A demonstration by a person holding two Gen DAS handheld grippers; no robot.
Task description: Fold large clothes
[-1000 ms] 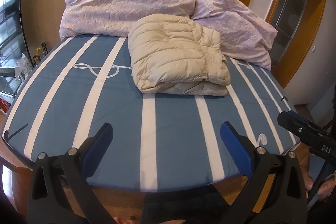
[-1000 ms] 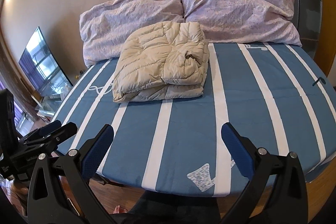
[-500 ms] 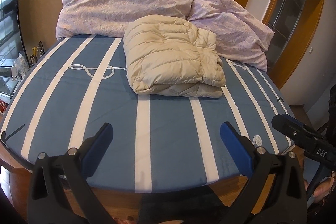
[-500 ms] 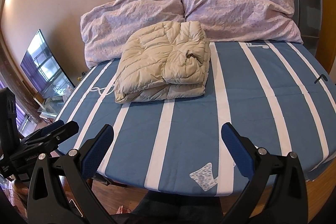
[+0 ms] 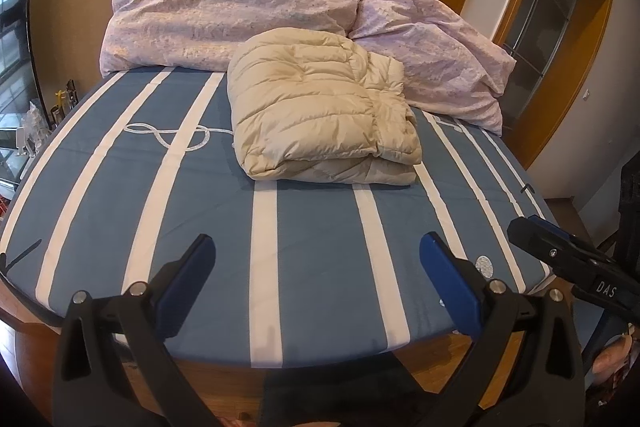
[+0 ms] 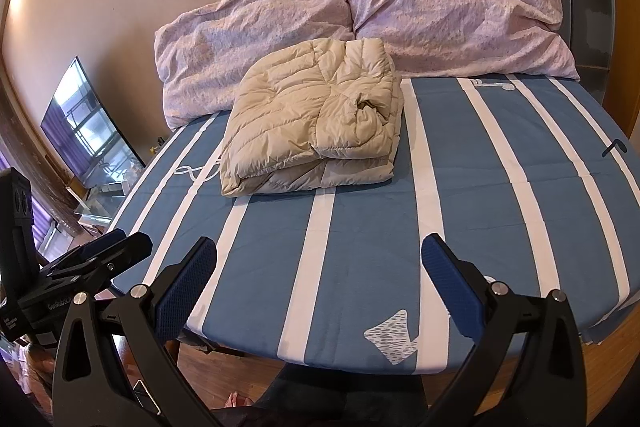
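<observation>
A beige puffer jacket (image 5: 324, 111) (image 6: 316, 127) lies folded into a thick bundle on the blue bed with white stripes (image 5: 312, 227) (image 6: 500, 195), just in front of the pillows. My left gripper (image 5: 318, 255) hangs open over the foot of the bed, well short of the jacket, nothing between its blue pads. My right gripper (image 6: 320, 259) is also open and empty, at the same distance from the bundle. Each gripper shows at the edge of the other's view: the right gripper (image 5: 568, 259), the left gripper (image 6: 92, 259).
Two lilac pillows (image 5: 240, 7) (image 6: 452, 11) lean on the wall behind the jacket. A television (image 6: 88, 123) stands left of the bed, a wooden door frame (image 5: 556, 39) on the right. Wooden floor and the bed's wooden base (image 5: 320, 383) lie below the grippers.
Both grippers have drifted slightly, so the bed and jacket sit a little differently in view. The jacket itself has not moved, and both grippers stay open.
</observation>
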